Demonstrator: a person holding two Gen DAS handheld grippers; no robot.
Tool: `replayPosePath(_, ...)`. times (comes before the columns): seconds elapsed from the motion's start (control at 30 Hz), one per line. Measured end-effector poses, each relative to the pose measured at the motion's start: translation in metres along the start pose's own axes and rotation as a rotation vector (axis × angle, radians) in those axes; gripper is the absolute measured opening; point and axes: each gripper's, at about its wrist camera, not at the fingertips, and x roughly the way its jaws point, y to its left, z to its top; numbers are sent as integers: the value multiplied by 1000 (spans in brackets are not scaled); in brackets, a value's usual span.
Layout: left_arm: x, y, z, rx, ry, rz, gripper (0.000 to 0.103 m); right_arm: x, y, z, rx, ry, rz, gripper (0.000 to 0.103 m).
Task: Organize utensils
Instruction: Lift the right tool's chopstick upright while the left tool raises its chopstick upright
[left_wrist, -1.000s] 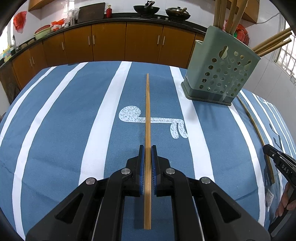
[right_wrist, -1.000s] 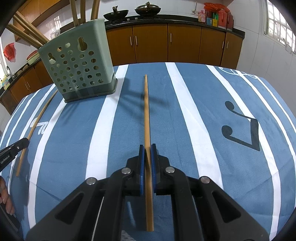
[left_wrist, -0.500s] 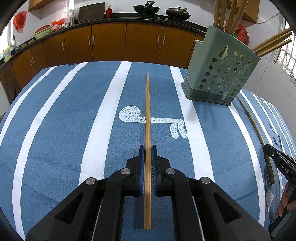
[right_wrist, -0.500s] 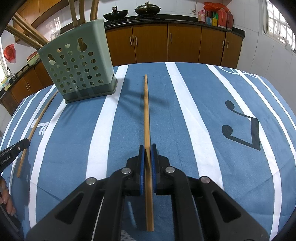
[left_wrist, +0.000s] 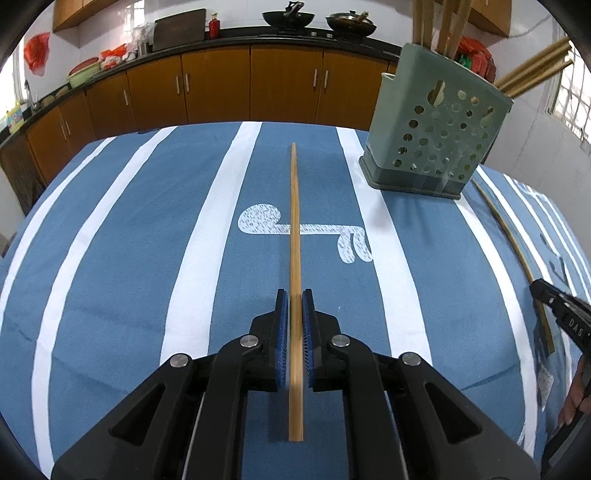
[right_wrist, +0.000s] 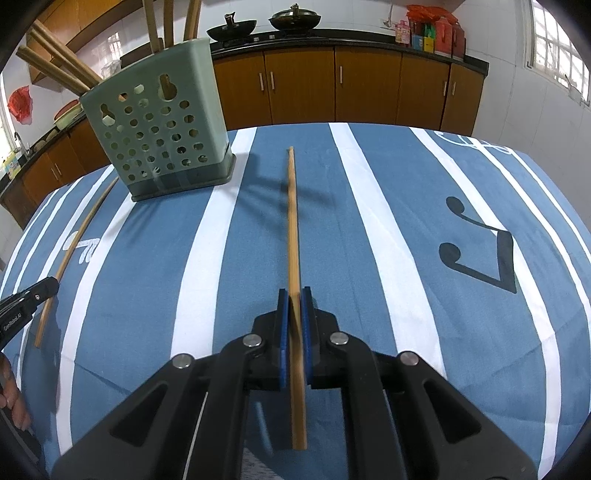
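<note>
In the left wrist view my left gripper (left_wrist: 294, 295) is shut on a wooden chopstick (left_wrist: 294, 229) that runs straight ahead above the blue striped tablecloth (left_wrist: 147, 258). My right gripper (right_wrist: 294, 293) is likewise shut on a second chopstick (right_wrist: 291, 221). A green perforated utensil holder (left_wrist: 432, 144) with several chopsticks in it stands ahead to the right of the left gripper; it is ahead to the left (right_wrist: 159, 140) in the right wrist view. Each view shows the other gripper's chopstick (left_wrist: 517, 251) (right_wrist: 70, 254) at its edge.
Brown kitchen cabinets (left_wrist: 221, 88) with woks on the counter line the far wall. A person's fingers (right_wrist: 11, 398) show at the lower left of the right wrist view. White stripes and music-note prints mark the cloth (right_wrist: 480, 254).
</note>
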Motion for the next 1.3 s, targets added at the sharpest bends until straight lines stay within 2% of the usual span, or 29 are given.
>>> replayPosePath(0.1,-4,2,0,5,17,-11,7,-8,-2,0,5,-13,5,8)
replayPosePath(0.27,-28,7,4,2,-33,-18,7,-41,-9,8,24,-100,15,8)
replayPosePath(0.67,-119,10,44,8,-280,-71,7,-129,-15,45,46,-369,44,8)
replayPosePath(0.8,-133,8,54,10,-317,-83,7,-139,-13,51,40,-402,51,8)
replayPosePath(1.0,-135,6,62,19,-323,-91,7,-145,-9,55,31,-413,56,8)
replayPosePath(1.13,-147,1,67,31,-338,-117,7,-163,-9,61,35,-446,104,8)
replayPosePath(1.3,-180,-11,83,68,-407,-177,7,-204,-9,83,51,-523,234,8)
